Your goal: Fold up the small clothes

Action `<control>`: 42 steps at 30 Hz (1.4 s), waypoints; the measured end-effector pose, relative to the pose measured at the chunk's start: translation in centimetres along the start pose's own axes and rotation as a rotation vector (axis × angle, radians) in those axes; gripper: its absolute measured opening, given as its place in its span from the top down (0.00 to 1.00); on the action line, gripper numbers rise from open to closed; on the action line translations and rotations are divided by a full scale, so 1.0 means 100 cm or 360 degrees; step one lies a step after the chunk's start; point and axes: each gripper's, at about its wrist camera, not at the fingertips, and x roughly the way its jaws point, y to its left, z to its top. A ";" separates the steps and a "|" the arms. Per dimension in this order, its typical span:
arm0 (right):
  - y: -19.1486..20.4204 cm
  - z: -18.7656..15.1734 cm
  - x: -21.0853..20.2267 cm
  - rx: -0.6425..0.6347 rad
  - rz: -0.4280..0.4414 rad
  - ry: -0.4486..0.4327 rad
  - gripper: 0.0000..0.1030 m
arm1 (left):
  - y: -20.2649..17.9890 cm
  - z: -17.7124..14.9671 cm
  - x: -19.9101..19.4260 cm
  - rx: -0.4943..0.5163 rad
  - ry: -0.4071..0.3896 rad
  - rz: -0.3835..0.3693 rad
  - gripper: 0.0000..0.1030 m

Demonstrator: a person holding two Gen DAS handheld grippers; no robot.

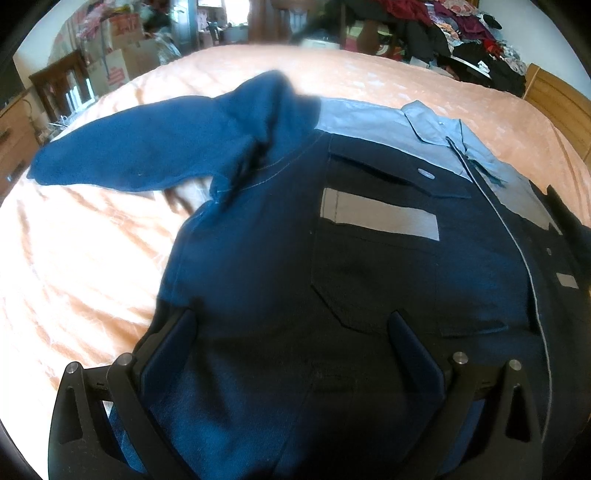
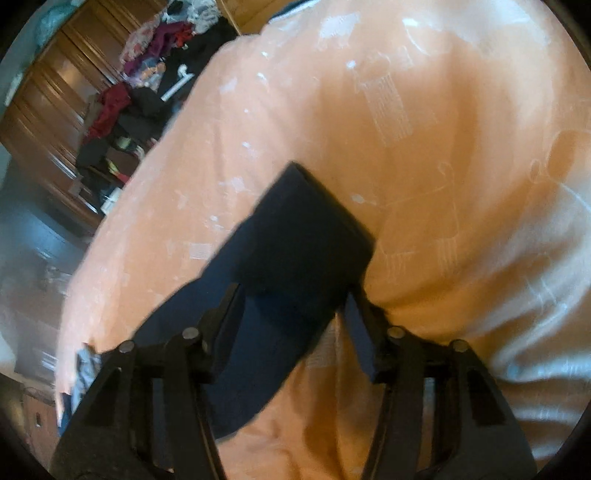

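A small navy shirt (image 1: 280,236) with a grey collar and a chest pocket (image 1: 373,258) lay front-up on the peach bedspread (image 1: 88,266), one sleeve stretched toward the upper left of the left wrist frame. The left gripper (image 1: 291,332) hung low over its hem, fingers spread. In the right wrist view, the right gripper (image 2: 295,306) stood with fingers apart on either side of the shirt's other sleeve (image 2: 295,236), cuff pointing up-frame. Piled clothes (image 1: 461,33) lay beyond the bed.

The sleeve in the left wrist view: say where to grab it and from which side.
Grip the sleeve at its cuff end, coming from the far left. It lies flat and spread out from the shirt on the bed, so that tip is free, probably easiest to fold inward.
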 end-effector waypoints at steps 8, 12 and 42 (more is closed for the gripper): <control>0.027 0.006 -0.006 -0.0165 -0.0110 -0.0135 0.79 | 0.000 0.001 0.001 0.0000 -0.0001 0.0002 0.00; 0.040 0.007 -0.008 -0.0246 -0.0158 -0.0171 0.84 | 0.001 0.000 0.000 -0.0003 -0.0006 -0.0003 0.00; 0.603 -0.355 0.087 -0.1023 0.1085 0.0514 0.92 | 0.068 0.005 -0.049 -0.0306 -0.0002 -0.0489 0.01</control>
